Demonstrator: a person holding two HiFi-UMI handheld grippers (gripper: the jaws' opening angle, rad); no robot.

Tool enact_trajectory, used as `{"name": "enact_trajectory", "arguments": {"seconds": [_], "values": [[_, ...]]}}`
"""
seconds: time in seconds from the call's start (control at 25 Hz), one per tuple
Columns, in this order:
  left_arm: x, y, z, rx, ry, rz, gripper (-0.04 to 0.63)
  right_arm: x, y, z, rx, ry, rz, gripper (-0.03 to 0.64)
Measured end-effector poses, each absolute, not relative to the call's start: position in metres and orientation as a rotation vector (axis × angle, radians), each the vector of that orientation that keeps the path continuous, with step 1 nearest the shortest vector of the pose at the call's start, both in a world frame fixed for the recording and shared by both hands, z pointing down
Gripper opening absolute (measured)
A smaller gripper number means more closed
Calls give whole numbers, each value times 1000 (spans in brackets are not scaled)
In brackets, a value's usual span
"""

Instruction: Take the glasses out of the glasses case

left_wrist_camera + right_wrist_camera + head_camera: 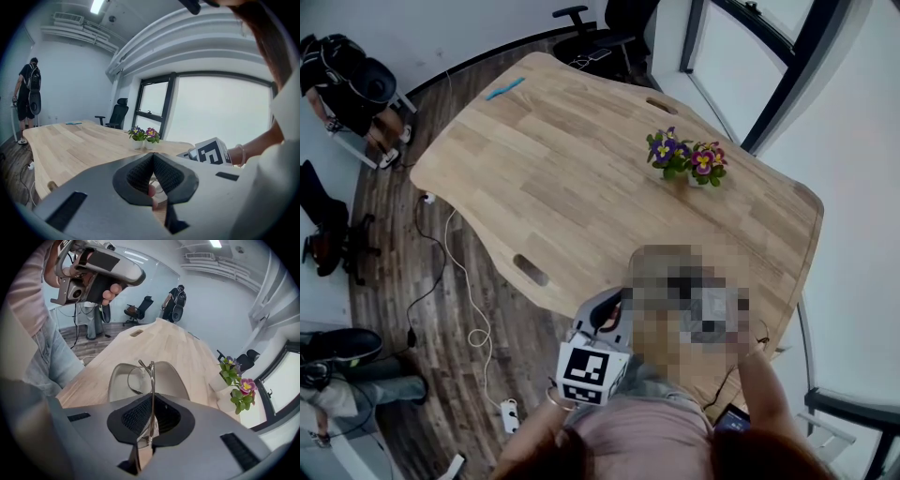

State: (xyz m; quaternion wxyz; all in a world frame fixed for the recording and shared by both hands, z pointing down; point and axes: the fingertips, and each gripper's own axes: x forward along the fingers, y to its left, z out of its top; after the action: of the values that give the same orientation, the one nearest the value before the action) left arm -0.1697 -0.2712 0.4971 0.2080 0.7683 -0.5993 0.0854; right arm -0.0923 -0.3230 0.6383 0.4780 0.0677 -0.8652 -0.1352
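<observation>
My right gripper (151, 405) is clamped on the glasses (150, 378) over the open case (172, 378) on the table (161, 341). My left gripper (153, 160) is clenched and empty.

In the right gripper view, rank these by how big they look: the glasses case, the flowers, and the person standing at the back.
1. glasses case, largest, partly hidden behind the right claw
2. flowers
3. person, looks smallest, but stands farthest from the camera, so that is only how it appears
</observation>
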Motion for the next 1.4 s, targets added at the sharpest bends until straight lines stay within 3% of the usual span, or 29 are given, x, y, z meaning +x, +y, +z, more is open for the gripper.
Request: {"name": "enact_trajectory", "arguments": {"seconds": [1.4], "values": [[-152,-249,433,2138,-1884,121,0,-49,-317,504,738,-2581,-117,11]]}}
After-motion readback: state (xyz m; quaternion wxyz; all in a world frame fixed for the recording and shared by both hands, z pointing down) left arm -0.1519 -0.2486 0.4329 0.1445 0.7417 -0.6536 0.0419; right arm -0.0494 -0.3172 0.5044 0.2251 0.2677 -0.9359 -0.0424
